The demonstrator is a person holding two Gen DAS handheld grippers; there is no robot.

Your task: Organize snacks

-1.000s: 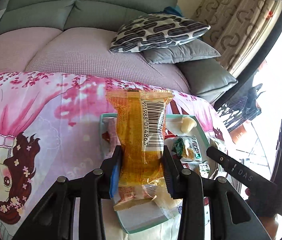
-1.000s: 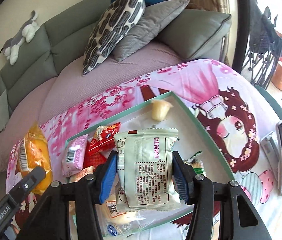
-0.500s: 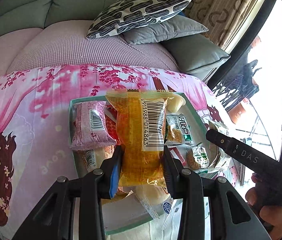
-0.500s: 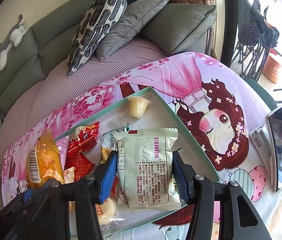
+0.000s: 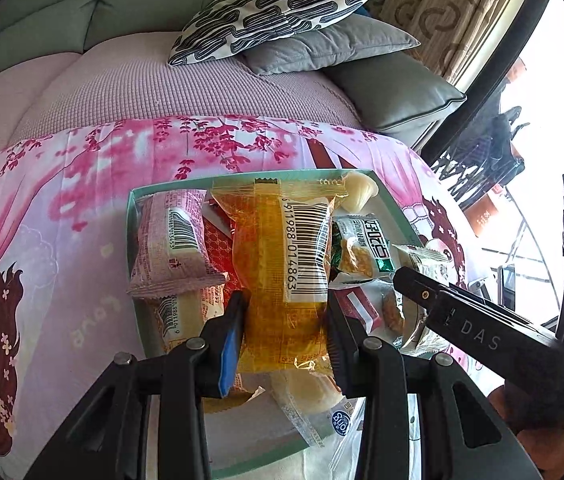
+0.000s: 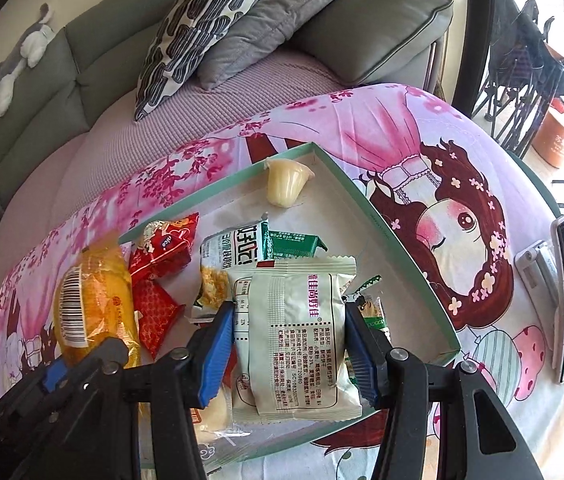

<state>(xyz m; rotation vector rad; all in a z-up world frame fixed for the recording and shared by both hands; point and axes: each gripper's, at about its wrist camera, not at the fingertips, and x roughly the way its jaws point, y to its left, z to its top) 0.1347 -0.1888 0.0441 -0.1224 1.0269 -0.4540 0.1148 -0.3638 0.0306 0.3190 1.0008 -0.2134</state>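
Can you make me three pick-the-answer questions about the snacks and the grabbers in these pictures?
1. Where does the little pale jelly cup lie?
A. In the far corner of the green tray
B. On the sofa
C. Beside the phone

2. What colour is the packet in the left gripper?
A. Blue
B. Orange-yellow
C. Black

3. What is the right gripper doing?
A. Hanging open with nothing in it
B. Pinching the patterned pillow
C. Shut on a pale green packet

Answers:
1 A: the cup sits by the tray's far rim, apart from the other snacks.
2 B: the orange packet with a barcode is clamped between the blue pads.
3 C: both pads press the packet's sides, above the tray.
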